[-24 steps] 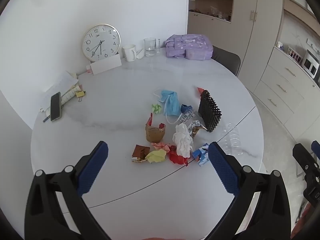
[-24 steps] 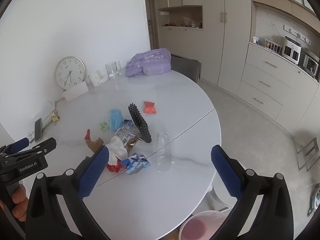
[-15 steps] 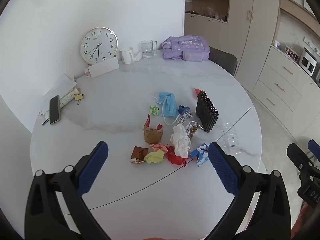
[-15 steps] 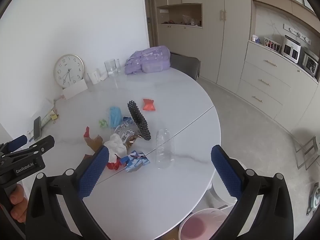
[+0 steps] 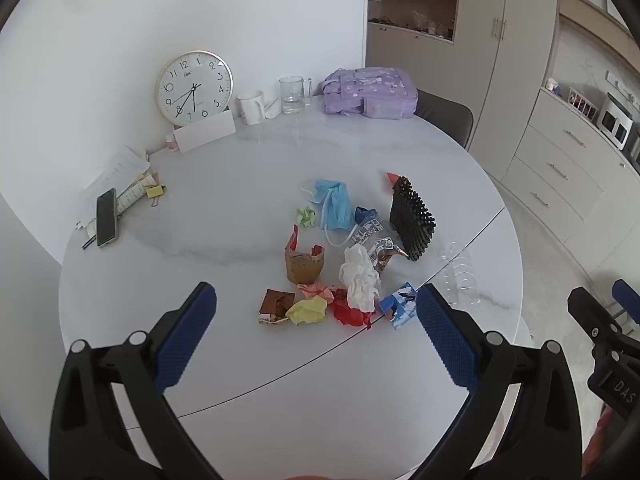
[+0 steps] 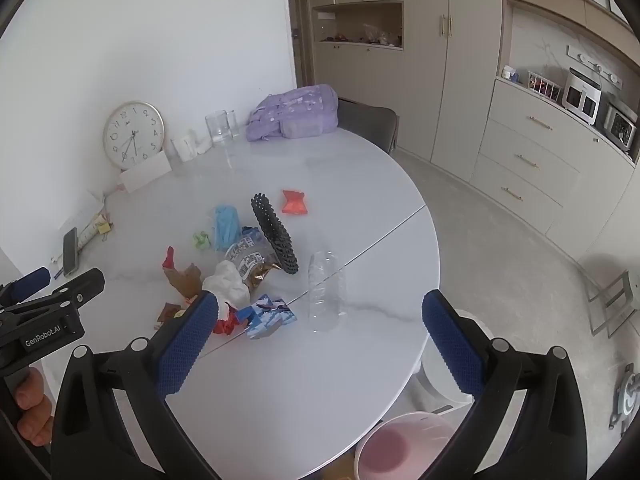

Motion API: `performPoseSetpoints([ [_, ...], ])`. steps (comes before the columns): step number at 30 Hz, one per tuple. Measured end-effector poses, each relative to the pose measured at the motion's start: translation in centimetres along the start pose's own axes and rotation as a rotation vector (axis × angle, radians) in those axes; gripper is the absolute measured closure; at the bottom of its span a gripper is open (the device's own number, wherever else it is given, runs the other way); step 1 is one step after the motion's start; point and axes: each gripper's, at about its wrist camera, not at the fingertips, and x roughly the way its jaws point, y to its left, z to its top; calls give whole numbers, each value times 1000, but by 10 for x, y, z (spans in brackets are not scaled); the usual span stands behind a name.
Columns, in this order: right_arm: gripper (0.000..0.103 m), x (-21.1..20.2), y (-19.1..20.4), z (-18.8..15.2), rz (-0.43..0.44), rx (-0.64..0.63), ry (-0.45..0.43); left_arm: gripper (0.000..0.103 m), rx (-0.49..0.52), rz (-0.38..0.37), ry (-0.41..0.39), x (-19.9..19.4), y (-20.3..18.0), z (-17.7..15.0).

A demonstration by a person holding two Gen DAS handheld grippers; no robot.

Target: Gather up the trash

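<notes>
Above the round table point(image 5: 240, 200), both grippers are being held tilted down, left gripper point(image 5: 316, 334) and right gripper point(image 6: 320, 340) wide open, empty; trash pile point(image 5: 352, 264) mid-table is being viewed from slightly farther back than before.

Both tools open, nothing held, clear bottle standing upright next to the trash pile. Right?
Not quite. The clear bottle is lying on its side on the table, not standing, as the right wrist view shows. The rest holds: left tool and right tool are both open and empty, with the bottle beside the trash pile.
</notes>
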Motion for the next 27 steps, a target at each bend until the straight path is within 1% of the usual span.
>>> performPoseSetpoints([
  [27,2,7,3,5,1,-15,21,7,-16,5,10,5,7,3],
])
